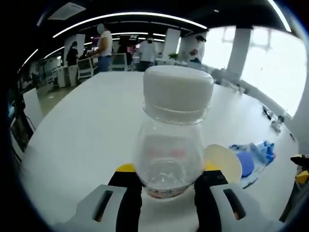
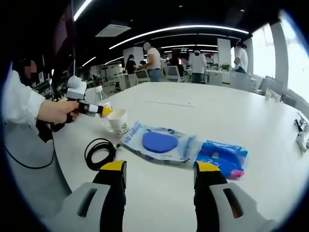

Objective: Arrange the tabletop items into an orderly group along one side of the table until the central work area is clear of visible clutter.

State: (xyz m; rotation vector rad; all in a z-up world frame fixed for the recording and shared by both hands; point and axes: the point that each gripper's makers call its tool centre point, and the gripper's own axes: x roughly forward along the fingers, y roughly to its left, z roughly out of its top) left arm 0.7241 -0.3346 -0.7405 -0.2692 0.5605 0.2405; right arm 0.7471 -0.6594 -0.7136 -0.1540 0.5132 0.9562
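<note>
Between the left gripper (image 1: 168, 186) jaws, pinched, a clear bottle (image 1: 171, 140), label blurred, perhaps red; right gripper (image 2: 161, 176) spread.

We find no wording that we can read anywhere. The clear bottle (image 1: 170, 140) close in the left gripper view carries a faint pinkish band across its middle and a red-speckled strip around its base, both too blurred for letters. In the right gripper view, the paper cup (image 2: 118, 121) at the near left bears a small greenish mark, the clear packet (image 2: 159, 141) in the middle has blue print along its left edge, and the blue packet (image 2: 223, 157) on its right shows light patches; we can make out no characters on any of them.
</note>
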